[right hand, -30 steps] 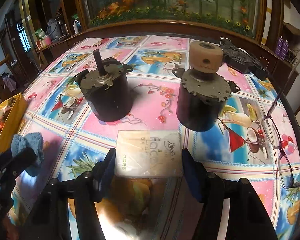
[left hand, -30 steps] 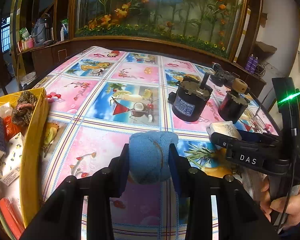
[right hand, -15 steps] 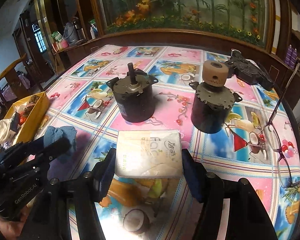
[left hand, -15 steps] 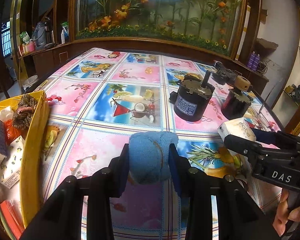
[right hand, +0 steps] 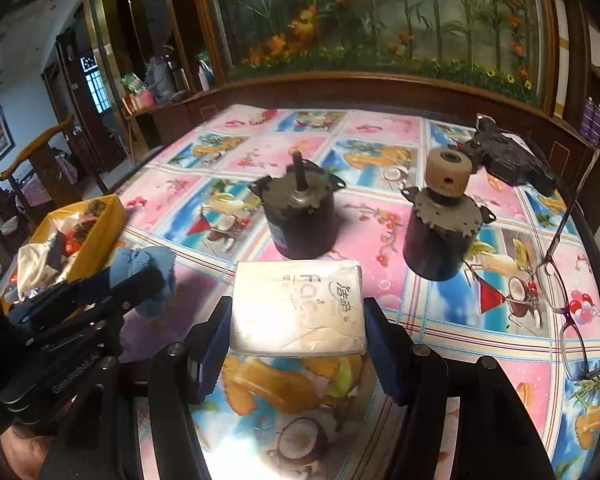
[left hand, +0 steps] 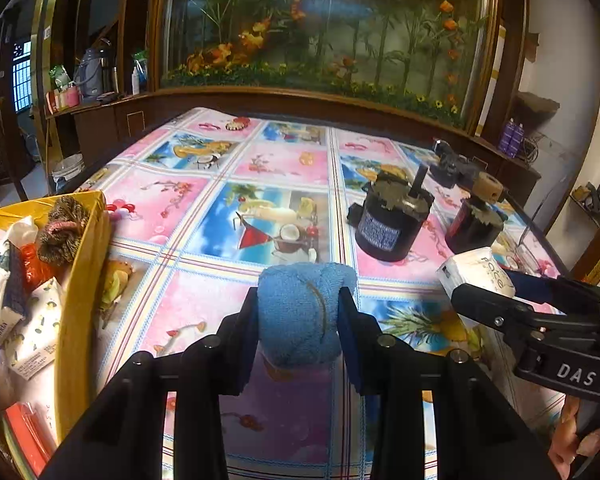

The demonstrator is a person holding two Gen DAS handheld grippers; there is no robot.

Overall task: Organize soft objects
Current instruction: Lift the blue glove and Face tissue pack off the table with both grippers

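Observation:
My left gripper [left hand: 300, 320] is shut on a rolled blue towel [left hand: 306, 312] and holds it above the tablecloth; the towel also shows in the right wrist view [right hand: 148, 276]. My right gripper [right hand: 298, 320] is shut on a white tissue pack [right hand: 298, 306], lifted off the table; the pack also shows at the right of the left wrist view [left hand: 478, 272]. A yellow box [left hand: 82, 280] at the left holds tissue packs, hair scrunchies and other soft items; it also shows in the right wrist view [right hand: 100, 236].
Two black motors [right hand: 300, 216] [right hand: 440, 236] stand mid-table beyond the tissue pack. A black part [right hand: 508, 156] lies at the far right, and glasses [right hand: 560, 288] lie near the right edge. The table carries a pink and blue patterned cloth [left hand: 180, 200].
My right gripper has lifted the tissue pack off the table and pulled back from the motors. My left gripper still holds the blue towel, raised slightly.

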